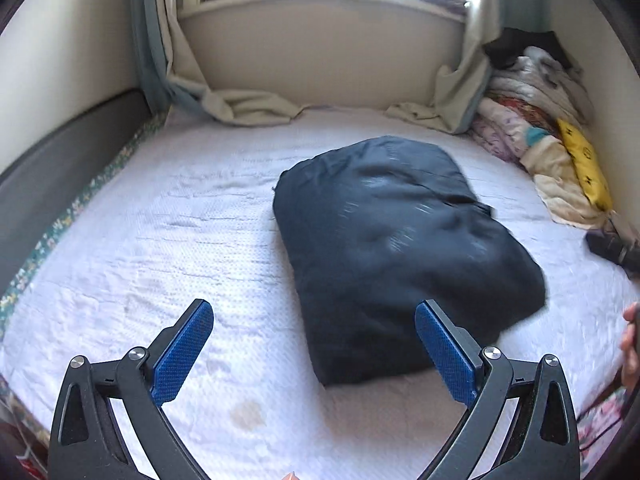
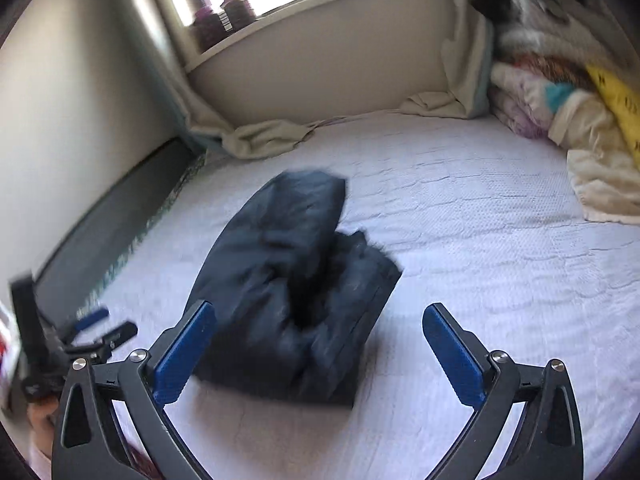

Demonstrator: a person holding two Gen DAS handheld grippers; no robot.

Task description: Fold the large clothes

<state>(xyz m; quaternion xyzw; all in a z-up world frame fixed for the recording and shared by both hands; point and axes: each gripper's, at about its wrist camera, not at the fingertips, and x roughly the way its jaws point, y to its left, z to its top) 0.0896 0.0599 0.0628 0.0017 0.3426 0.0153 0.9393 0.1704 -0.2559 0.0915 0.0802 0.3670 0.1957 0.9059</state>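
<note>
Both hand-held grippers are empty. Left hand-held gripper (image 1: 314,346): jaws wide apart, nothing between the blue pads. Right hand-held gripper (image 2: 320,350): same, jaws spread, clear of cloth.

The dark navy padded garment (image 1: 400,252) lies on the white textured bed cover (image 1: 160,240), folded into a thick, roughly rectangular bundle, right of centre in the left wrist view. In the right wrist view the same bundle (image 2: 292,280) lies just beyond my left jaw, with a top layer lapped over a lower one and a dip between them. Edges are blurred, so I can't tell how square the fold is.

My read: the fold on this item looks done or nearly done; this is the release stage, with both grippers off the garment.

Next move, as I judge it: either pinch one short edge of the bundle and shift it toward the pile of pale and patterned clothes (image 1: 532,132) at the far right against the wall, or press the top layer flat first. The padding looks springy, so the fold could pop open; a grip should take all layers at once, low at the bed surface.

A cream curtain hem (image 1: 248,108) lies on the far edge of the bed, well apart from the bundle.
</note>
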